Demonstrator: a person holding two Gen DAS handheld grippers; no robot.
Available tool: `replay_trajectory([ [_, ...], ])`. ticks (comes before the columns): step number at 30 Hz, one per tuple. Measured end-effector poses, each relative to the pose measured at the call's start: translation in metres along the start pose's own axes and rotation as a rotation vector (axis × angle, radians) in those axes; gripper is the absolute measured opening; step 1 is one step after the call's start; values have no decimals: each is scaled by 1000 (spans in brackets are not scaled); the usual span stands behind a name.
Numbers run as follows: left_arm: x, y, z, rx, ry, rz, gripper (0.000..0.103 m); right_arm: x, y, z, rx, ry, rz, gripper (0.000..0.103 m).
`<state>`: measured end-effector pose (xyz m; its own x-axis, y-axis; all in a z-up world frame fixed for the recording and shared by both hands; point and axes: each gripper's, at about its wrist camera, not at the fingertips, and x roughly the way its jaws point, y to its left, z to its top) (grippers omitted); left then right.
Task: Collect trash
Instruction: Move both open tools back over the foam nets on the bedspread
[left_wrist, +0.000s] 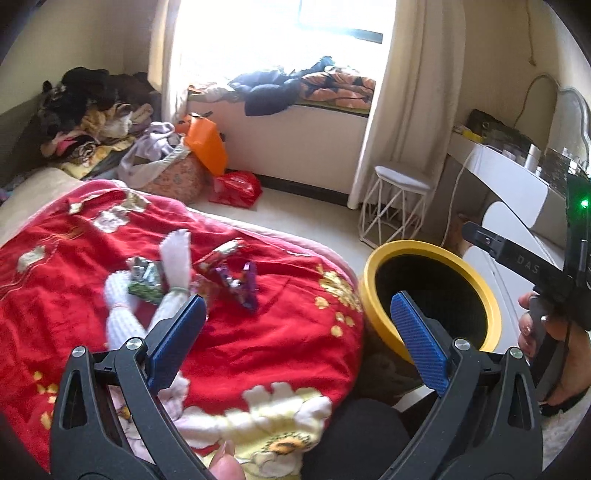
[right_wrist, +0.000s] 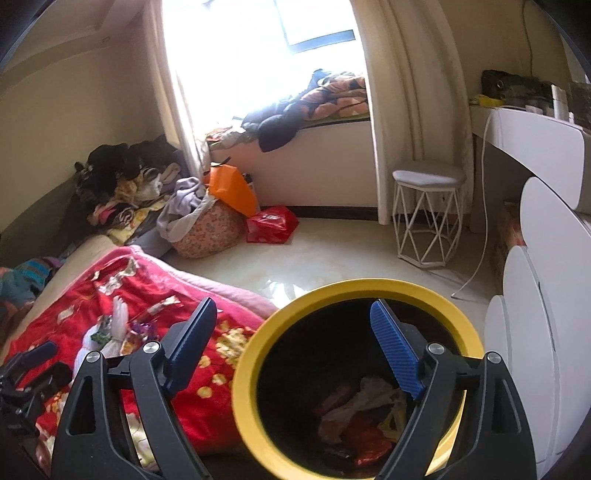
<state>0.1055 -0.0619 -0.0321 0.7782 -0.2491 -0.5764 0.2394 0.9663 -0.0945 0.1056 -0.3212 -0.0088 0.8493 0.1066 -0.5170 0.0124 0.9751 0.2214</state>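
Observation:
Several crumpled wrappers lie on the red flowered blanket (left_wrist: 280, 354): a purple one (left_wrist: 242, 282), a green and silver one (left_wrist: 146, 278) and a red and silver one (left_wrist: 221, 253), beside a white knitted item (left_wrist: 177, 254). My left gripper (left_wrist: 299, 301) hovers open over the blanket's edge, nothing between its blue pads. The yellow bin (left_wrist: 373, 291) with a black inside stands right of the bed. My right gripper (right_wrist: 293, 306) stands open above the bin's rim (right_wrist: 243, 373), empty. Crumpled trash (right_wrist: 354, 417) lies at the bin's bottom. A hand (left_wrist: 532, 325) holds the right gripper.
A white wire stool (right_wrist: 426, 221) stands on the pale floor by the curtain. A white dresser (right_wrist: 546, 295) runs along the right. An orange bag (right_wrist: 231, 188), a red plastic bag (right_wrist: 271, 223) and a heap of clothes (right_wrist: 122, 177) sit beyond the bed.

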Motion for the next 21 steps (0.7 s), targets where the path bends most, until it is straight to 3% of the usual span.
replay_trajectory([
  [21, -42, 80, -6, -107, -79, 124, 92, -6, 104, -9, -126, 55, 187, 84],
])
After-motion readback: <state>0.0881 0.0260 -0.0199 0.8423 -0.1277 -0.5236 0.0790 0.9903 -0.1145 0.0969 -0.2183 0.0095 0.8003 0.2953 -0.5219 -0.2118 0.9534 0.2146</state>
